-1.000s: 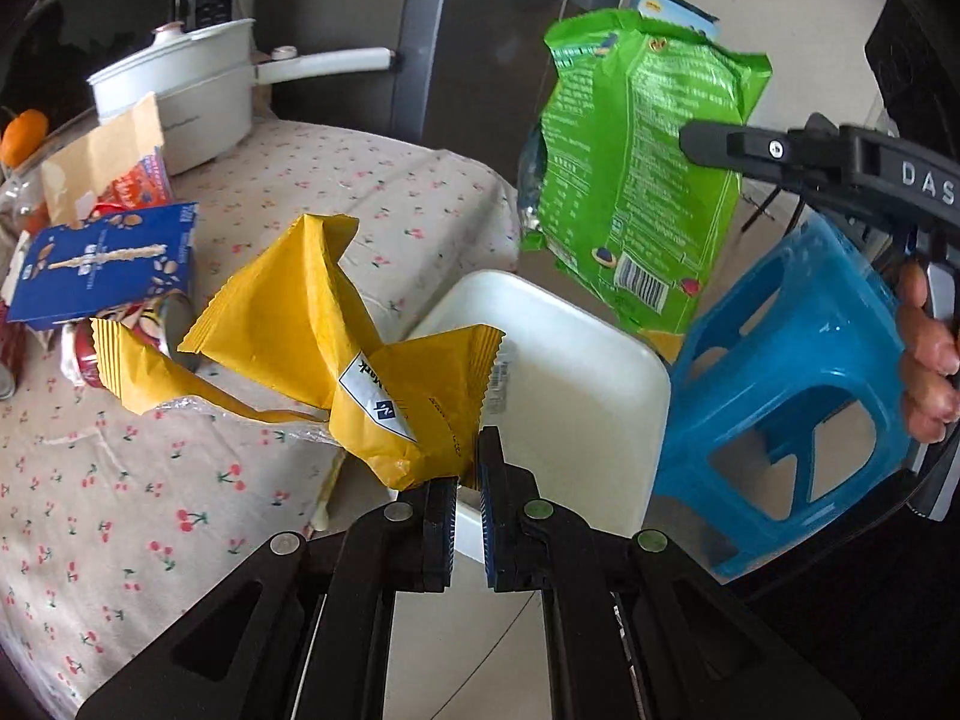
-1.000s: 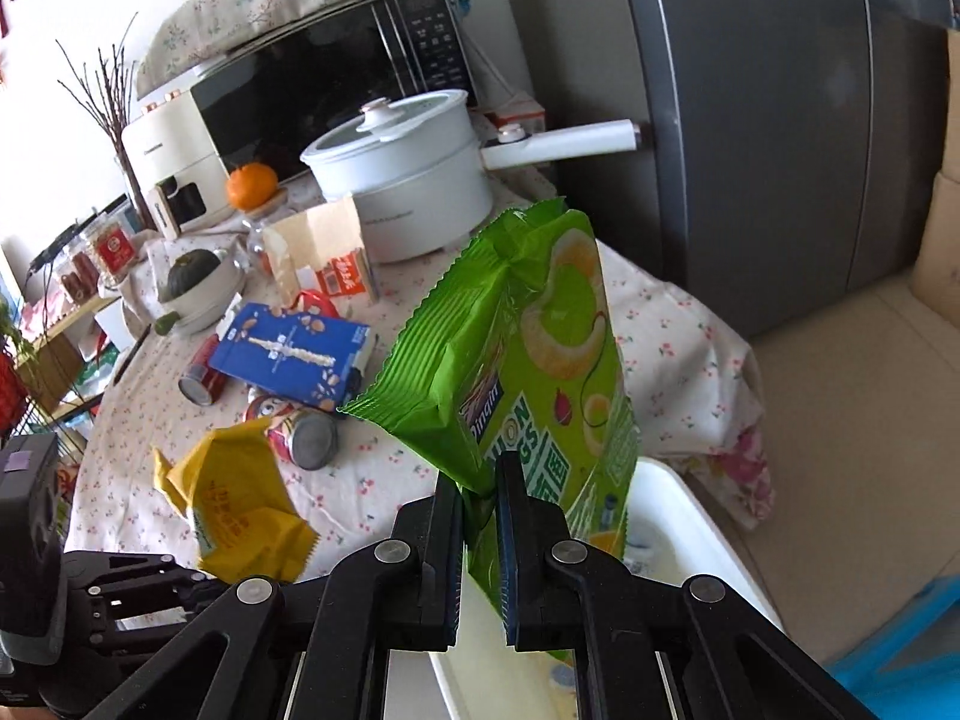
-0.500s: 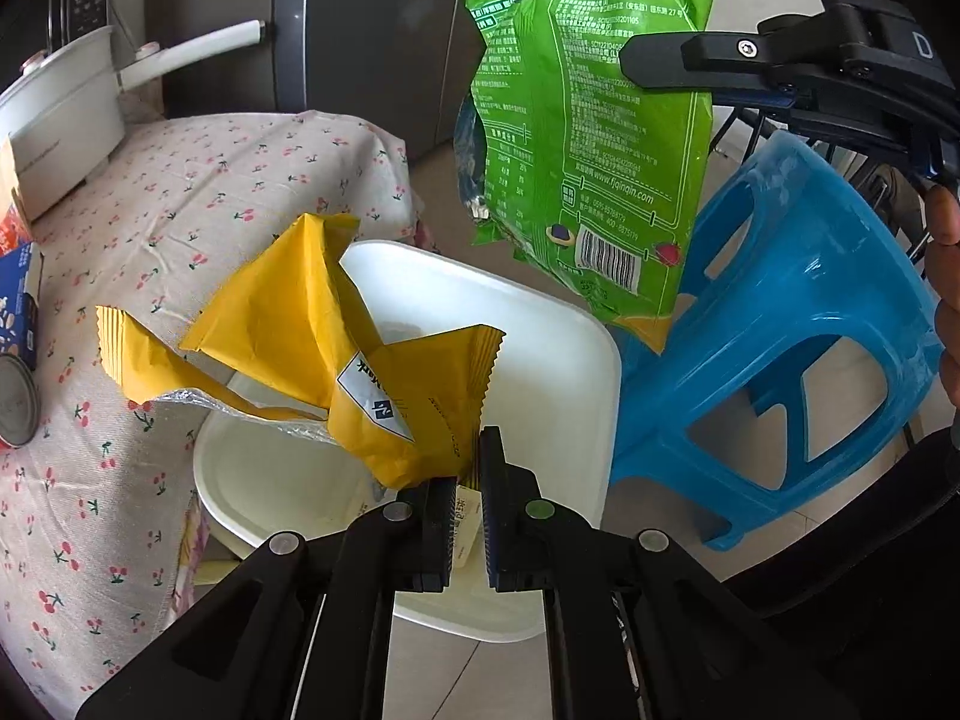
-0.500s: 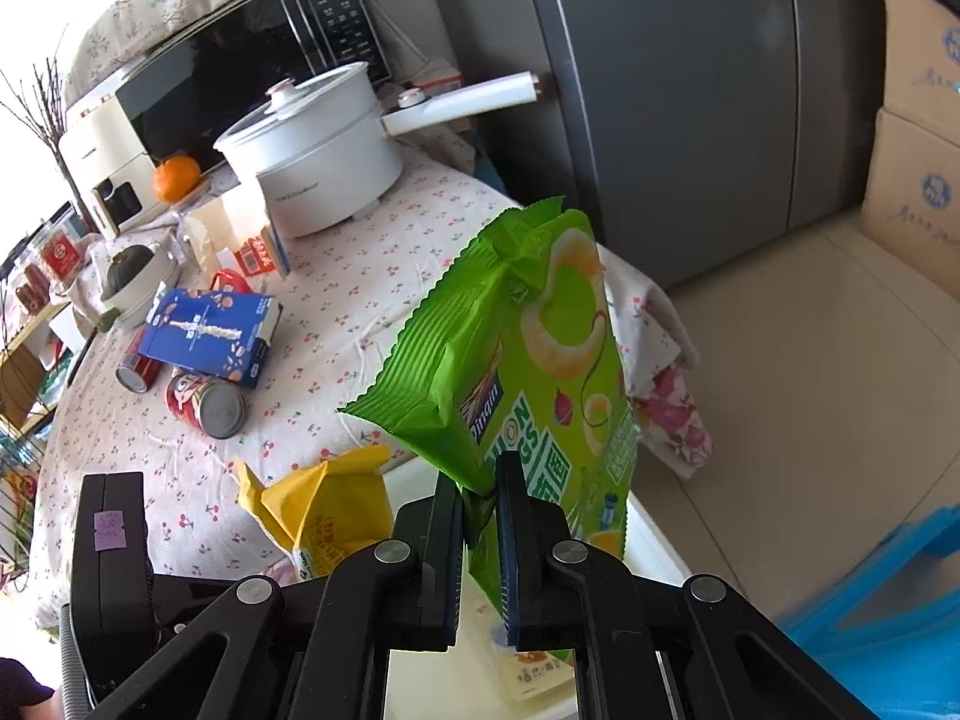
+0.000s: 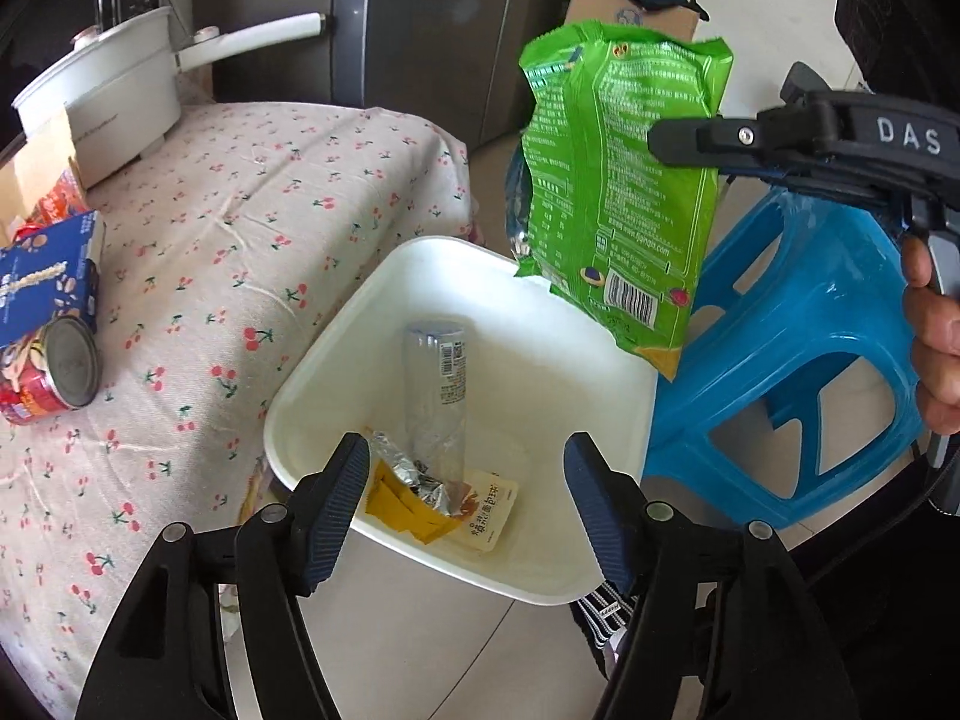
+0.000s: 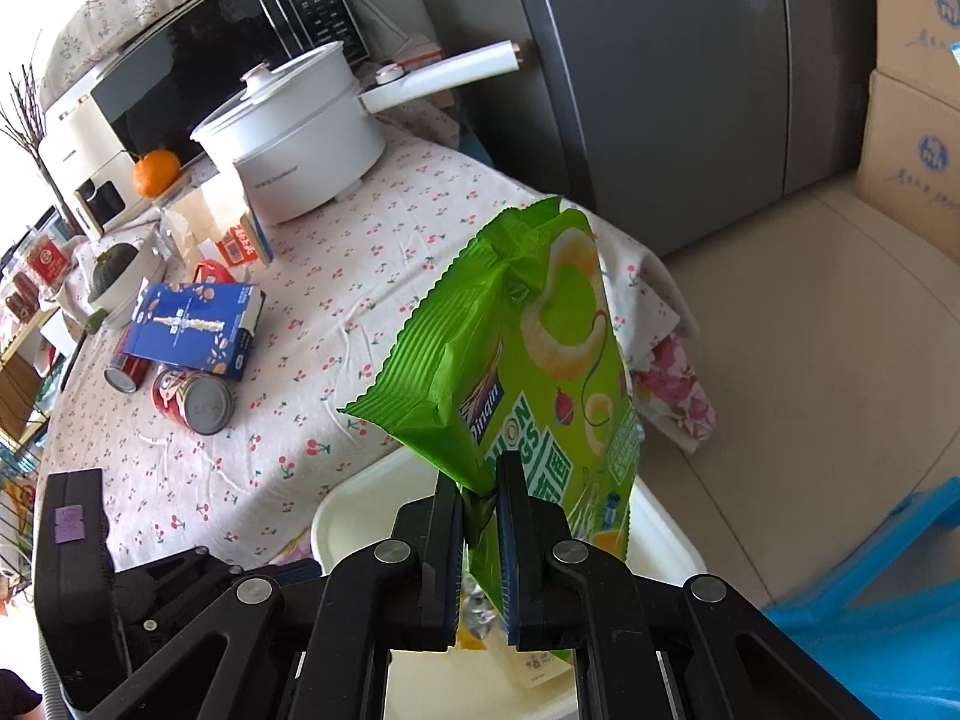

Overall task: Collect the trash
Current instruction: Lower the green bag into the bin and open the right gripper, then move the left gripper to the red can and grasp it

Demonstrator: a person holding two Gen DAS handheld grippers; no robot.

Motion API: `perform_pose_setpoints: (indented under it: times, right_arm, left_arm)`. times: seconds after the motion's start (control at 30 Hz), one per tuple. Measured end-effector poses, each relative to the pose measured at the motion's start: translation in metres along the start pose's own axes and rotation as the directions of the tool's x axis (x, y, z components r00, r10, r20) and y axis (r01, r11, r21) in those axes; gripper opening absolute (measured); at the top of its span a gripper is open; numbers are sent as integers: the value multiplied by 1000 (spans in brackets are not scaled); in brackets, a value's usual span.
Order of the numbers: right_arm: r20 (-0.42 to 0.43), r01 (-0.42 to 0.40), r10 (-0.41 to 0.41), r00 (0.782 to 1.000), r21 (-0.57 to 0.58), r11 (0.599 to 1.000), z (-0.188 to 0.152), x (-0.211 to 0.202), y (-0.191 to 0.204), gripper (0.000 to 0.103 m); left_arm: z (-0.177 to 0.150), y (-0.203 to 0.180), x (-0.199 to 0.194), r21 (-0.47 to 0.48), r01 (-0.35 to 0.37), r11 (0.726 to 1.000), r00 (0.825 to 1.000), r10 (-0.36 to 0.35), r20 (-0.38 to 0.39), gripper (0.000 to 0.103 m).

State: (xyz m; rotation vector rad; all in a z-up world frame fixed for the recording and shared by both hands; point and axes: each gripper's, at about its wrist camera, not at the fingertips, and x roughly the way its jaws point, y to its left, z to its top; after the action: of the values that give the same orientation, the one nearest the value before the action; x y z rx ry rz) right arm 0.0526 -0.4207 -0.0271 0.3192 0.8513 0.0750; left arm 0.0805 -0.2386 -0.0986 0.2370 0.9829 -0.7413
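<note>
Hanging above one white bin (image 5: 336, 372), the left gripper (image 5: 467, 501) is spreading its jaws with nothing between them, while the right gripper (image 6: 480, 531) pinches one green snack bag (image 6: 540, 372) over the bin's far rim. Inside lie one clear bottle (image 5: 437, 384), one yellow wrapper (image 5: 402, 507) and one pale packet (image 5: 489, 516). Two cans (image 6: 195, 399) and one blue box (image 6: 195, 327) sit on the tablecloth (image 5: 252, 228); one blue stool (image 5: 810, 324) stands beside the bin.

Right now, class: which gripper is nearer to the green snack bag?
Right. The right gripper is clamped on the green snack bag, holding it above the white bin. The left gripper, jaws opening and empty, hangs over the bin, apart from the bag.
</note>
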Motion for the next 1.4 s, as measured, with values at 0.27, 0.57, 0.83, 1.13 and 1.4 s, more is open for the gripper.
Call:
perform_pose_setpoints:
  times: [0.27,0.57,0.83,1.13,1.4]
  right_arm:
    - [-114,-9,17,993,68,998,-7,31,14,8]
    - [-234,114,-78,969,145,983,-15,60,9,13]
    - [-181,117,-96,979,111,987,-6,51,33,62]
    - [-98,159,-168,981,-96,983,0,50,96,77]
    - [-97,122,-144,985,-202,972,1,66,155,88]
  left_arm:
    - [-11,44,-50,-89,-60,994,997,63,40,76]
    - [-24,82,-89,-176,-101,979,991,115,71,77]
    - [-35,111,-126,-263,-182,948,972,214,100,91]
    - [-50,154,-154,-389,-267,882,943,321,82,98]
    - [-64,191,-168,-419,-388,821,895,443,39,103]
